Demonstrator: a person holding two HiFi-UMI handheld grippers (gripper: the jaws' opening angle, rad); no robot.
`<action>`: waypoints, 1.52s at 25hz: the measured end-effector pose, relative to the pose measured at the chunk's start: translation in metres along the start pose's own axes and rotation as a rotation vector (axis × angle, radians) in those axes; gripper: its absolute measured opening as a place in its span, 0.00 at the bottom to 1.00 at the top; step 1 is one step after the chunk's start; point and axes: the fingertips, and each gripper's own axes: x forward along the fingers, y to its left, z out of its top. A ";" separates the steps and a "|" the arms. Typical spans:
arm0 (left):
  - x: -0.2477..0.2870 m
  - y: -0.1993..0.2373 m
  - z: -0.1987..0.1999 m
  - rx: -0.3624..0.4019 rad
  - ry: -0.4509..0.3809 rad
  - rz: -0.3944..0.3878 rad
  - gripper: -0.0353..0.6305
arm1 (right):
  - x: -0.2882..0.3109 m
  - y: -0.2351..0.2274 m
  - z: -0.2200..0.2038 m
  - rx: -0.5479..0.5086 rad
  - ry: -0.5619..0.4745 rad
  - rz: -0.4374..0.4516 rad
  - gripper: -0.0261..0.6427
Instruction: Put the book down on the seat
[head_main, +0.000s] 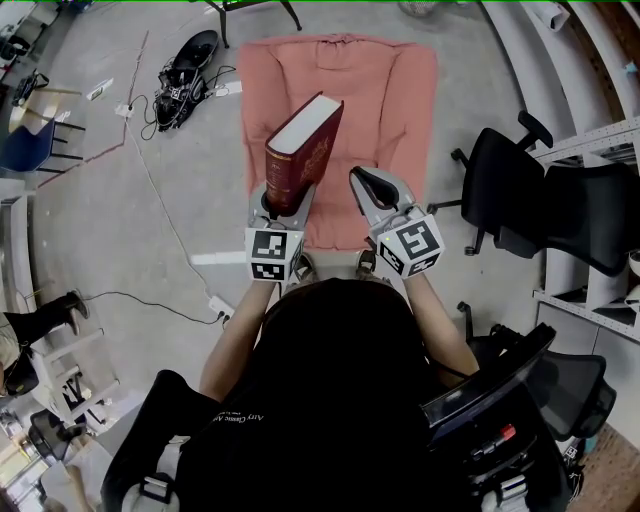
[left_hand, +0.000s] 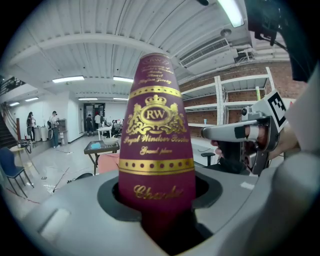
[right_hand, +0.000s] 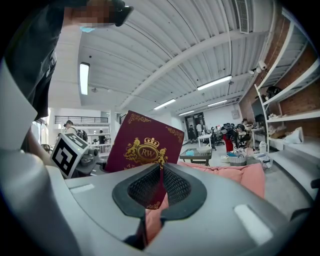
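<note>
A thick maroon book (head_main: 303, 150) with gold print stands upright and tilted, held by its lower end above the pink seat (head_main: 390, 90). My left gripper (head_main: 283, 207) is shut on the book; in the left gripper view its spine (left_hand: 156, 140) rises between the jaws of the left gripper (left_hand: 156, 202). My right gripper (head_main: 363, 182) hovers just right of the book, shut and empty. In the right gripper view the right gripper (right_hand: 161, 172) has its jaws together, with the book's cover (right_hand: 142, 142) to the left and the pink seat (right_hand: 245, 182) beyond.
Black office chairs (head_main: 520, 190) stand to the right of the seat, next to metal shelving (head_main: 605, 140). Cables and a black device (head_main: 185, 65) lie on the floor at upper left. A blue chair (head_main: 28, 145) stands at the far left. People stand far off (left_hand: 54, 127).
</note>
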 end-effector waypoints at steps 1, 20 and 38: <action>0.001 -0.001 -0.001 -0.002 0.001 0.000 0.40 | 0.000 0.000 0.000 -0.001 0.001 0.001 0.08; -0.001 -0.018 0.008 -0.163 -0.070 -0.241 0.40 | -0.005 -0.002 -0.001 0.004 -0.003 0.035 0.10; -0.063 -0.052 0.031 -0.520 -0.037 -0.986 0.40 | -0.014 0.070 -0.003 0.180 0.041 0.517 0.53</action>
